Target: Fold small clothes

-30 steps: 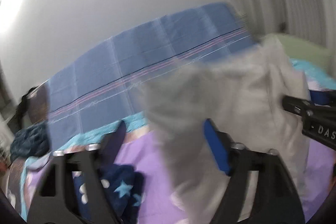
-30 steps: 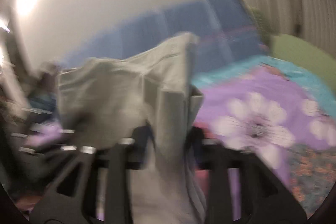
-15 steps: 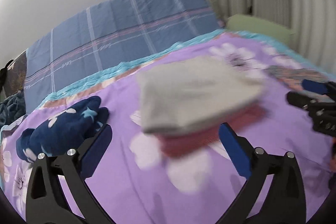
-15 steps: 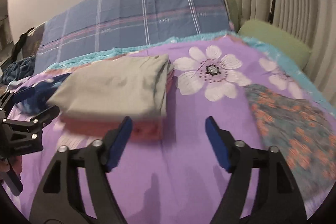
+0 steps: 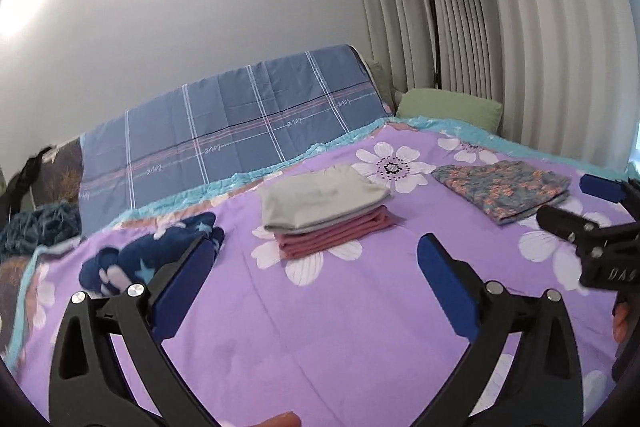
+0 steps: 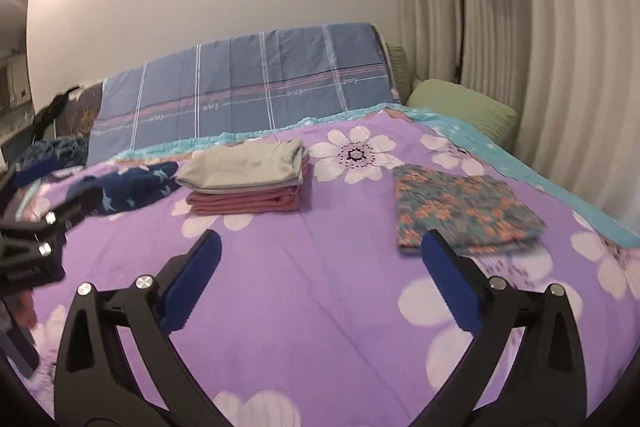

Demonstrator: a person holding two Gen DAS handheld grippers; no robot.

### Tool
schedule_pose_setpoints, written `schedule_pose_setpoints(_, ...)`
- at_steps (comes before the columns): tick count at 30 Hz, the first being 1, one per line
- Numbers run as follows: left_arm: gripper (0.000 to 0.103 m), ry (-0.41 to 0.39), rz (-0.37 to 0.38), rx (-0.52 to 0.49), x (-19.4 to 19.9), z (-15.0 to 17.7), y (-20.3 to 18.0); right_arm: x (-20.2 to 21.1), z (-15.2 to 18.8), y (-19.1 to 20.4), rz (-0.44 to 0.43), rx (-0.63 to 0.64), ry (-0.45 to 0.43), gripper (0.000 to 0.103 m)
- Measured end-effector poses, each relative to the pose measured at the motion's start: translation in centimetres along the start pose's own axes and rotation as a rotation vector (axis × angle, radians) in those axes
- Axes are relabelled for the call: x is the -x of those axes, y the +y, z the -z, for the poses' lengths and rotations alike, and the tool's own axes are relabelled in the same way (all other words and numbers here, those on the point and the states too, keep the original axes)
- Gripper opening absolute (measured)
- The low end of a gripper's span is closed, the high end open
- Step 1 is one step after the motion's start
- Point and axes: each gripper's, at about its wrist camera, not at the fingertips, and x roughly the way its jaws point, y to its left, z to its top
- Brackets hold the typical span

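Grey folded top (image 5: 320, 201) lay on a pink one (image 5: 336, 233), at twelve o'clock from the left gripper (image 5: 312, 267). Its jaws stood released and empty; the right gripper (image 6: 320, 267) was opening its jaws, nothing between them.

The bed (image 5: 328, 339) was covered by a purple bedspread (image 6: 320, 287) printed with large white flowers and edged in turquoise. Toward the head edge, near the middle, a folded pink garment (image 5: 336, 233) lay on the spread, with a folded grey garment (image 5: 320, 197) stacked on it. Toward the left edge lay a crumpled navy garment with pale stars (image 5: 132, 261). Toward the right edge, well apart from the stack, a folded floral garment (image 5: 504, 189) lay flat. A green pillow (image 5: 448, 107) sat at the head-right corner.
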Motion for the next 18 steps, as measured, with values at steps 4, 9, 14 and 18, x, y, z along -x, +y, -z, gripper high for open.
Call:
schedule_pose_setpoints(4,0.102,-0.003,0.016,0.058,3.1,1.0,0.5,3.4,0.1,0.4,0.013,-0.007,-0.033,0.101)
schedule_pose_setpoints(9,0.102,-0.022,-0.014,0.037,6.1,1.8,0.2,6.5,0.6,1.6,0.008,0.009,-0.072,0.101)
schedule_pose_setpoints(14,0.102,0.001,-0.024,0.028,7.6,2.8,-0.1,7.4,1.3,2.4,-0.011,0.004,-0.048,0.101)
schedule_pose_setpoints(18,0.102,0.014,-0.025,0.032,8.4,3.3,0.1,7.7,1.8,3.0,-0.011,0.021,-0.036,0.101)
